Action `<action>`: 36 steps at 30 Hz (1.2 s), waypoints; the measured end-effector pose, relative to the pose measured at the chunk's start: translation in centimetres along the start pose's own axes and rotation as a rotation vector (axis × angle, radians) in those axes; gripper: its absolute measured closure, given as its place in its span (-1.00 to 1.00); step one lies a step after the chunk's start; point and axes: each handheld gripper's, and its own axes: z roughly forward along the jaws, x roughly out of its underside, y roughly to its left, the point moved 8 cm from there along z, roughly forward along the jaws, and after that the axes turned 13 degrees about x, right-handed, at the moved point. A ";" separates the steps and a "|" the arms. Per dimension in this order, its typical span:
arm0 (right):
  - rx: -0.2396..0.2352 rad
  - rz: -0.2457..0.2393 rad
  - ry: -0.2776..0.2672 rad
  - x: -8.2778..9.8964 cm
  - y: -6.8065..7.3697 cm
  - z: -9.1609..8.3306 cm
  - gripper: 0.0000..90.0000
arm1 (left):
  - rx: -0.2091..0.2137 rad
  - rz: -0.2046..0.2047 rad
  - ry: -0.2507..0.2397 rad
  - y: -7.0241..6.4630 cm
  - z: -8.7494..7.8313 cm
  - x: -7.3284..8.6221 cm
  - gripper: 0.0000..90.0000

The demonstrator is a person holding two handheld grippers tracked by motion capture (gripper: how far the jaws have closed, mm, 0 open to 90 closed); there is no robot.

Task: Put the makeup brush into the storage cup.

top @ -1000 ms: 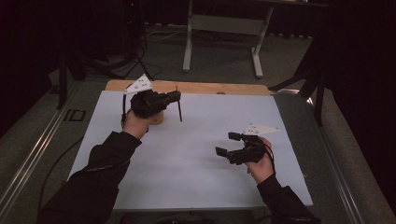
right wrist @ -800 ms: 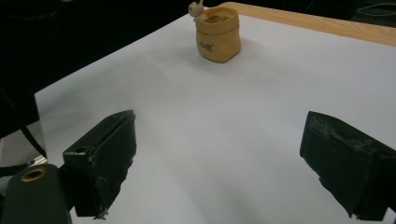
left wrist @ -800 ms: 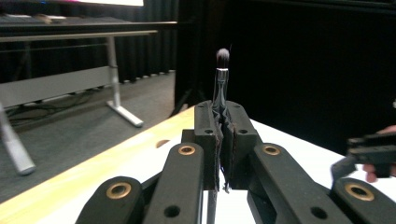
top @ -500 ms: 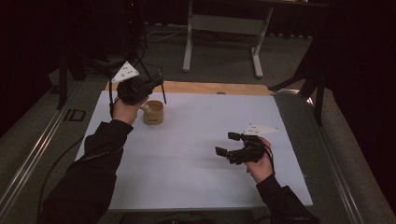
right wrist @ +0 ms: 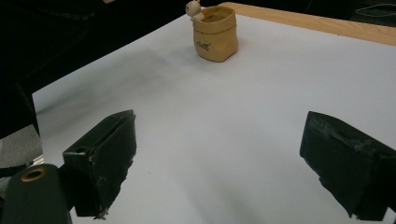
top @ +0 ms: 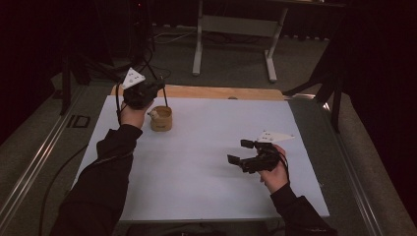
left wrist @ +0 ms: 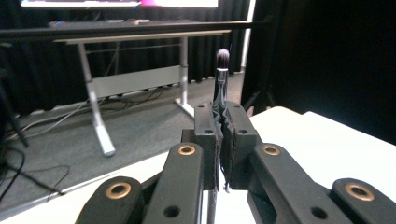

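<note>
My left gripper (top: pixel 158 88) hovers at the table's far left, shut on a thin dark makeup brush (top: pixel 165 96). In the left gripper view the brush (left wrist: pixel 222 70) stands upright between the closed pads, with its bristle head above them. The brush's lower end hangs just over the far rim of a small tan pot (top: pixel 161 119); I cannot tell whether they touch. A pale round knob sits on the pot's (right wrist: pixel 215 32) rim. My right gripper (top: pixel 241 152) rests low over the white table sheet (top: pixel 206 147) at the right. It is open (right wrist: pixel 224 163) with nothing between its jaws.
A wooden strip (top: pixel 221 92) runs along the table's far edge. Beyond it on the floor stand a white desk frame (top: pixel 233 24) and some cables. Metal rails border the table at the left and right. Dark curtains surround the area.
My left gripper has moved left and slightly down with the brush, uncovering the tan pot it had hidden. The right gripper has stayed still.
</note>
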 end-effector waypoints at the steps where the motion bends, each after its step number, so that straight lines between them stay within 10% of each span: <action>1: 0.002 -0.003 0.002 0.0 0.0 0.0 -0.76 | -0.002 -0.004 0.001 0.2 0.0 0.2 0.92; 26: -0.008 0.005 0.012 0.2 0.0 0.1 -0.76 | -0.052 -0.121 0.165 1.1 1.9 5.1 0.89; 36: -0.003 0.004 0.007 0.1 -0.2 0.0 -0.76 | -0.138 -0.220 0.248 1.5 1.9 4.8 -0.64</action>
